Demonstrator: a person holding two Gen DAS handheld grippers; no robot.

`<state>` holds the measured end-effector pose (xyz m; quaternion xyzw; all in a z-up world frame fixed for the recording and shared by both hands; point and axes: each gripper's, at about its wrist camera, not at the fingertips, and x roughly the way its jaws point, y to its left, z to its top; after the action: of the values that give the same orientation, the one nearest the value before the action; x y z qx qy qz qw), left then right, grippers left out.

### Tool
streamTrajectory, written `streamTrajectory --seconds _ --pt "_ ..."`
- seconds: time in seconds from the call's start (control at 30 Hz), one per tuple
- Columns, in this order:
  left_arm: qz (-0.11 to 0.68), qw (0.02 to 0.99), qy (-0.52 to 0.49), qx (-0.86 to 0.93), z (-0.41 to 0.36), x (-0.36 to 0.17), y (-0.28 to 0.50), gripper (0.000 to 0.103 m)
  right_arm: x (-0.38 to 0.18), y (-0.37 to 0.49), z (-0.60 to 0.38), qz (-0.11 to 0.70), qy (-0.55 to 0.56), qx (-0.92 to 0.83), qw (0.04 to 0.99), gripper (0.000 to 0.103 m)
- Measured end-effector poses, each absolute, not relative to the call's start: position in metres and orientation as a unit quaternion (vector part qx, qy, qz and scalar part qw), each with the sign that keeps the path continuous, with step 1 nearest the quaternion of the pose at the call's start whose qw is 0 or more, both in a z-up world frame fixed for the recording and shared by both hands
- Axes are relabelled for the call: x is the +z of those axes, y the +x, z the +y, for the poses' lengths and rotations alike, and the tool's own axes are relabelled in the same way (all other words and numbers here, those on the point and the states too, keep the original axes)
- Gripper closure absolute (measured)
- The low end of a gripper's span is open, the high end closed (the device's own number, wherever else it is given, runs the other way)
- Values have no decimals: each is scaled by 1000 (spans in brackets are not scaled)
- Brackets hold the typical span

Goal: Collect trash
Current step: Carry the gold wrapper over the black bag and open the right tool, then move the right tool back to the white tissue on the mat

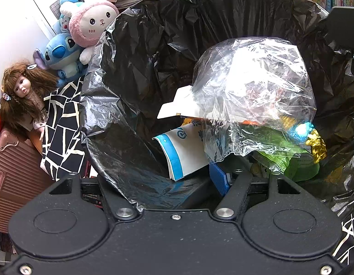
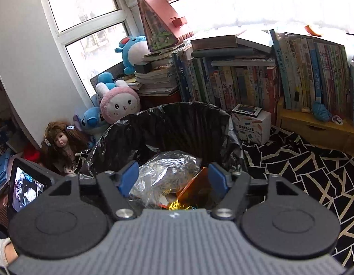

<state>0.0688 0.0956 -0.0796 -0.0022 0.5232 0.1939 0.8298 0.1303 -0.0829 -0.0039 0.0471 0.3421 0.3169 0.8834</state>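
Right tool [image 2: 173,178] gapes wide above the bin liner [image 2: 181,121]. Left tool [image 1: 177,178] pinches the liner's rim. Crumpled clear bag [image 1: 252,96] tops paper, foil scraps.

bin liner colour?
Black, a crinkled glossy plastic liner. Shows best in the left wrist view.

Black bin liner [image 1: 135,73], clear crinkled bag [image 1: 254,96], gold foil [image 1: 319,144] — and a black cloth [image 2: 291,160] with white cracked lines.
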Motion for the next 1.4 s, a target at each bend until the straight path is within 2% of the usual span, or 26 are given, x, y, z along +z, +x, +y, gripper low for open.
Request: streamTrajectory --seconds 0.23,0.57,0.7,0.87,1.17,1.4 --pt "523 830 -2 194 96 -80 69 38 3 125 -102 323 56 297 897 17" --pt "523 830 -2 194 96 -80 69 38 -2 127 -144 315 74 230 918 14" --pt "523 830 -2 194 96 -80 69 38 -9 127 -164 303 74 186 932 1" --pt "523 830 -2 194 96 -79 69 38 -24 132 -192 308 85 143 937 0" --pt "525 829 -2 194 96 -79 70 37 -92 146 -237 386 77 54 918 0" --pt "529 826 -3 197 96 -81 70 37 -140 161 -233 440 27 31 897 0"
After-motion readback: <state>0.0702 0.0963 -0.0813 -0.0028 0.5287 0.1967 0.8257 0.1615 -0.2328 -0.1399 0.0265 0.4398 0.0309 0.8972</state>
